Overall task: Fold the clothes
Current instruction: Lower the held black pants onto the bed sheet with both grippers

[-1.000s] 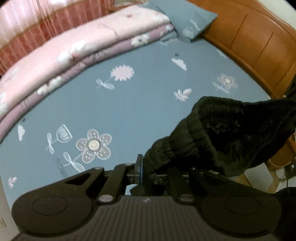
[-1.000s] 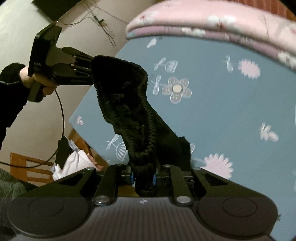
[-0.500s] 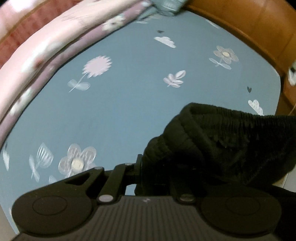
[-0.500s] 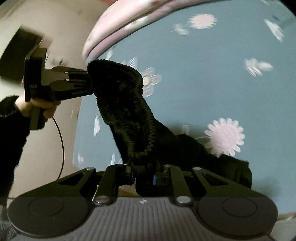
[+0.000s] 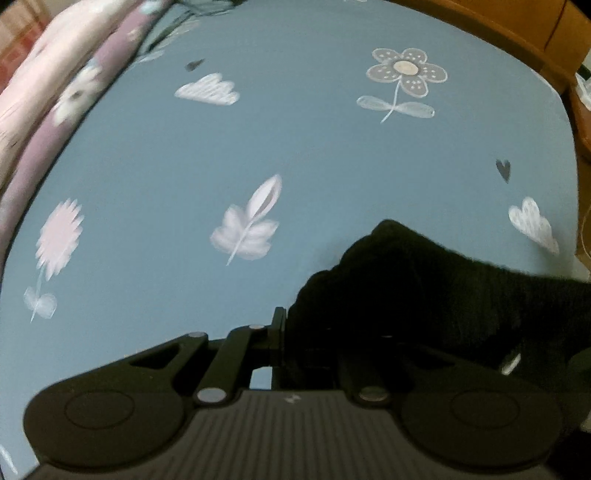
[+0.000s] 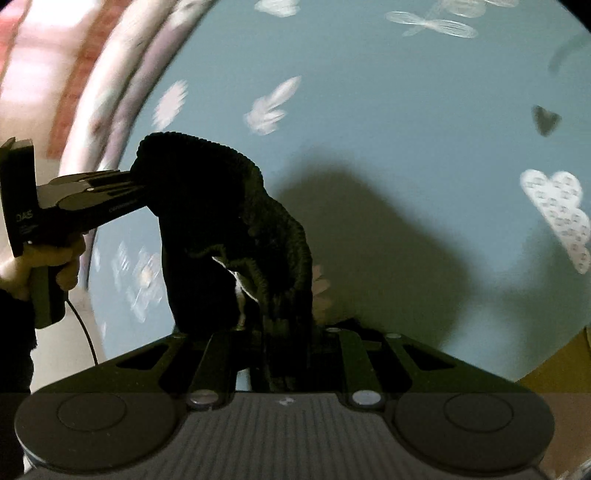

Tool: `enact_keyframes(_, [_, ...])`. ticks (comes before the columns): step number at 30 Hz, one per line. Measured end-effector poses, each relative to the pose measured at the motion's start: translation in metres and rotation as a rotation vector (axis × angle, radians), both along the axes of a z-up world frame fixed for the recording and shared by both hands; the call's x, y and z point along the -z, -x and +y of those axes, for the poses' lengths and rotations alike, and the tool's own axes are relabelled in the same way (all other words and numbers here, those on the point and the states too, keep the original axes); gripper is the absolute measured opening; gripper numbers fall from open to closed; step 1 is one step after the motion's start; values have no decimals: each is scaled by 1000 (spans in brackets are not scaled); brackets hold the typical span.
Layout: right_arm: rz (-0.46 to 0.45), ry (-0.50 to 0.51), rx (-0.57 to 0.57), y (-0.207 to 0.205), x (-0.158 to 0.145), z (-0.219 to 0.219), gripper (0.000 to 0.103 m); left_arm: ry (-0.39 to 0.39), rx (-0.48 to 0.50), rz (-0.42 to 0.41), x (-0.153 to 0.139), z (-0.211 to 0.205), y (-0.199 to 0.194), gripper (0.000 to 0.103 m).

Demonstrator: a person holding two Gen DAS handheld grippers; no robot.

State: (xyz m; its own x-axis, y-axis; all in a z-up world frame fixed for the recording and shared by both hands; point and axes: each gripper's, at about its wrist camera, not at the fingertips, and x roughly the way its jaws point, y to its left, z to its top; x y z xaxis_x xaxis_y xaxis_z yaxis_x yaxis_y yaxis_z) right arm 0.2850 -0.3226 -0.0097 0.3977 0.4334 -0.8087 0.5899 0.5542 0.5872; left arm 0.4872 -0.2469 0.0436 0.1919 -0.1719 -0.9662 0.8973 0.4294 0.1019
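Right wrist view shows the black garment (image 6: 236, 229) strung by its elastic waistband between the two claws, above the bed (image 6: 406, 110) and casting a shadow on the sheet. The right claw (image 6: 286, 354) is pinched on the bunched waistband; the left claw (image 6: 129, 188), seen from the side, is clamped tight on the other end. The likely trouble is the loose cloth below landing crumpled or twisted, since it hangs in a heap, or the thick band slipping from a narrow grip. Covering the bed is a blue sheet printed with flowers, leaves and clouds; a folded pink quilt (image 5: 55, 92) lines its far edge, a wooden headboard (image 5: 517, 26) the corner.
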Motion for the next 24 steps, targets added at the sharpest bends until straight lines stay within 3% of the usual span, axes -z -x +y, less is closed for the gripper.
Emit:
enact_keyframes(6, [62, 71, 143, 14, 48, -57, 20, 37, 85, -37, 47, -101, 5, 4])
enact_keyframes(10, [123, 103, 193, 20, 83, -84, 19, 38, 111, -25, 85, -143, 14, 4])
enact_keyframes(19, [179, 84, 207, 32, 130, -96, 20, 27, 151, -33, 129, -154, 26, 5])
enact_keyframes(23, [241, 85, 234, 39, 139, -96, 36, 59, 110, 23, 127, -142, 17, 11])
enact_keyframes(24, [253, 85, 233, 39, 140, -96, 38, 77, 95, 34, 124, -139, 15, 17])
